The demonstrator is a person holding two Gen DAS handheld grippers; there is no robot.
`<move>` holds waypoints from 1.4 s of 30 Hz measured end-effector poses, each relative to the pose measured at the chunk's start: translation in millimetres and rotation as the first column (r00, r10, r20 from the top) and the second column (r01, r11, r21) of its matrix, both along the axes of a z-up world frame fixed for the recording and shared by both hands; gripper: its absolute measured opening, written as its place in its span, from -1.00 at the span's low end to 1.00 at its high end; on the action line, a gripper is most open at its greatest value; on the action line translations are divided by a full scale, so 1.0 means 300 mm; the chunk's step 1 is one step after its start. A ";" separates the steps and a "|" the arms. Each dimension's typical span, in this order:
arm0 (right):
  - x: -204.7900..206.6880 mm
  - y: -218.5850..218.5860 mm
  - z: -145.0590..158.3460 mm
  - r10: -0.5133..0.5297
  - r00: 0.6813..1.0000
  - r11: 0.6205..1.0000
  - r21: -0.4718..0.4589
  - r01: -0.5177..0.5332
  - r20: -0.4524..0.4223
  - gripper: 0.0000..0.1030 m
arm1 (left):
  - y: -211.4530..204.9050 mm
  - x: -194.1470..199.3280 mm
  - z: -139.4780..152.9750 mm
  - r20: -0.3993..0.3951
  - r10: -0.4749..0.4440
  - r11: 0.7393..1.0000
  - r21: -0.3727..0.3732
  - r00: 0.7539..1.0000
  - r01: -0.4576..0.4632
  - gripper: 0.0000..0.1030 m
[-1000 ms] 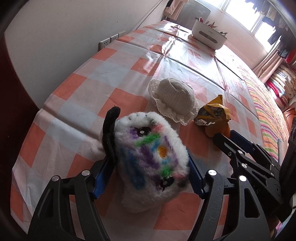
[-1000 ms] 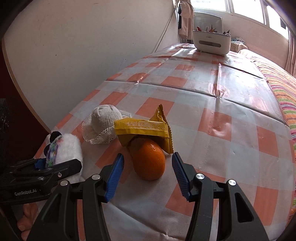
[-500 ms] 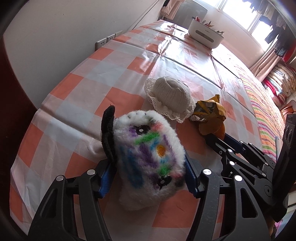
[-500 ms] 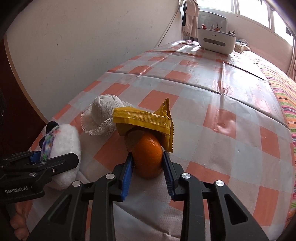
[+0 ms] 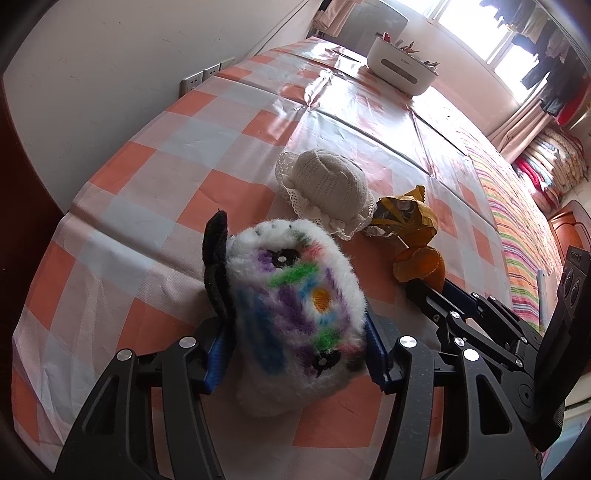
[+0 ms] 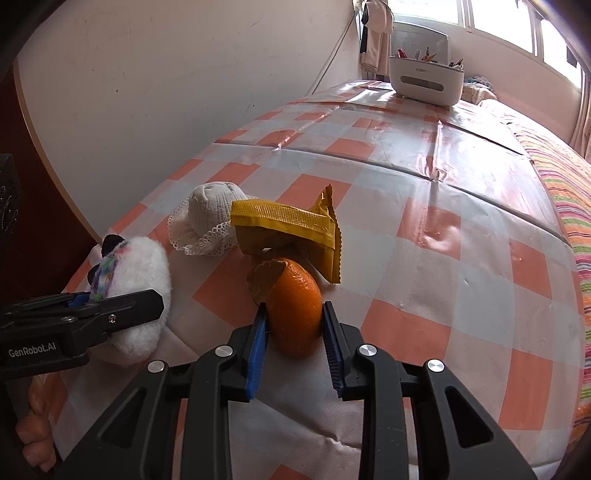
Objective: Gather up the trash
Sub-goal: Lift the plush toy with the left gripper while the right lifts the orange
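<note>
Left gripper (image 5: 295, 347): jaws closing, pads already pressed into plush toy (image 5: 295, 295) on table (image 5: 147, 177). Soft pile may slip. Right gripper (image 6: 293, 345) clamped on orange (image 6: 295, 310); touching wrapper (image 6: 284, 221) could be dragged along.

Ahead of the fingers stretches a long table under a glossy checked cloth (image 6: 424, 192) of orange, white and pale blue squares, creased across its width and shining where daylight strikes. To the left of the fingers rises a plain white wall (image 5: 122, 62) with sockets (image 5: 207, 75) at the table's edge. Far beyond the fingertips bright windows (image 6: 495, 18) glare above a white organiser box (image 6: 424, 81). To the right lies striped bedding (image 5: 517, 229), with curtains (image 5: 517, 125) behind it.
</note>
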State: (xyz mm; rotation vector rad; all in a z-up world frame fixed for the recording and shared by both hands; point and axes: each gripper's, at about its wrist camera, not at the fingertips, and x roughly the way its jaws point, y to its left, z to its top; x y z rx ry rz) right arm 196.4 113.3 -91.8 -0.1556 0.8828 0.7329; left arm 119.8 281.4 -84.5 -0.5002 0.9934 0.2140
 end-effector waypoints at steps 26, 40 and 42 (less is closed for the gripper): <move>-0.034 -0.111 0.013 -0.050 0.999 0.999 0.009 0.050 -0.001 -0.46 | -0.062 0.013 0.019 0.021 -0.060 0.998 -0.016 0.998 0.060 0.12; -0.055 -0.224 0.033 -0.094 0.996 0.995 0.025 0.094 0.001 -0.46 | -0.155 0.037 0.043 0.036 -0.120 0.993 -0.009 0.992 0.121 0.12; -0.057 -0.240 0.034 -0.101 0.995 0.995 0.025 0.101 0.001 -0.46 | -0.168 0.042 0.045 0.038 -0.128 0.992 -0.010 0.991 0.128 0.12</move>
